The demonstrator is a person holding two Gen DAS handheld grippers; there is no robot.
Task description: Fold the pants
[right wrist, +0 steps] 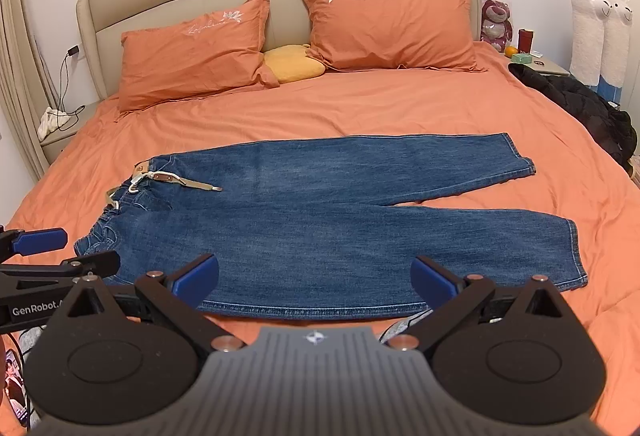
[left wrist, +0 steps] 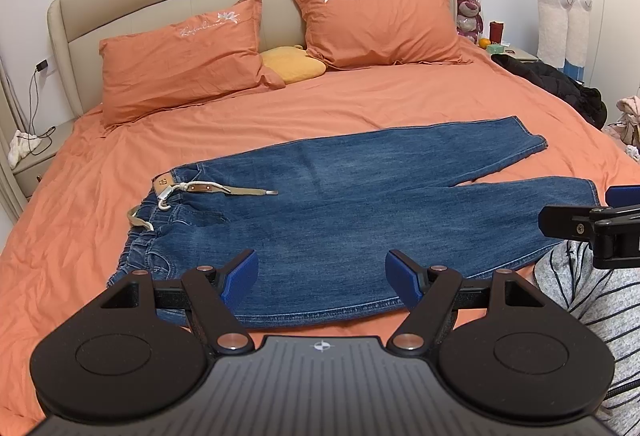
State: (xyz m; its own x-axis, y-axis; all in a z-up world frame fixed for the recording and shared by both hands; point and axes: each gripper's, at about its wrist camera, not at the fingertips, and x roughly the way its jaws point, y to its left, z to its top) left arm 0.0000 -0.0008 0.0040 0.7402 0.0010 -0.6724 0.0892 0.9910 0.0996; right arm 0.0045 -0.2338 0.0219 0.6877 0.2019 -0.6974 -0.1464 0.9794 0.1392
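Blue denim pants [left wrist: 340, 212] lie flat and unfolded on an orange bedsheet [left wrist: 360, 100], waistband to the left of both grippers, the two legs spreading to the right. The left gripper [left wrist: 322, 278] hovers with its blue-padded fingers [left wrist: 240, 276] wide apart; the pants' near side seam lies just beyond and between them. The right gripper [right wrist: 316, 280] also has its fingers spread, empty, above the same near edge. A tan belt [right wrist: 192, 183] trails from the waistband, far ahead of the left fingers. Two orange pillows [right wrist: 200, 48] lean against the headboard beyond.
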